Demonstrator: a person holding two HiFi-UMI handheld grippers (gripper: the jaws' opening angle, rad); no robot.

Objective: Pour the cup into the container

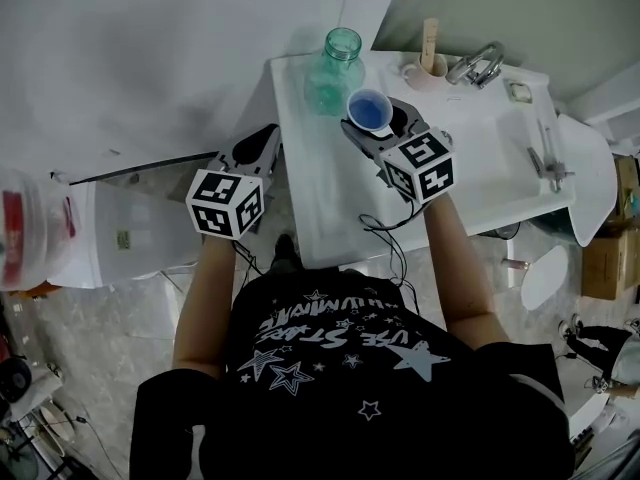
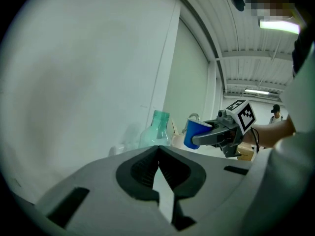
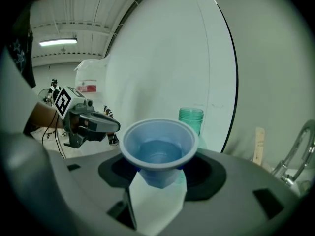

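Blue plastic cup [image 3: 158, 149] of clear liquid is held upright between the right gripper's [image 1: 383, 131] jaws, just beside the translucent teal bottle's [image 1: 334, 66] mouth, apparently level to avoid spilling before tipping, while the left gripper [image 1: 256, 148], jaws together and empty, hangs aside.

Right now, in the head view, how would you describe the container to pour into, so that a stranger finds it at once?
Look at the white sink counter with its faucet. At its far left corner, next to the wall, stands a clear teal bottle, upright with an open mouth. Unlike the opaque blue cup held in the right gripper beside it, you can see through it.
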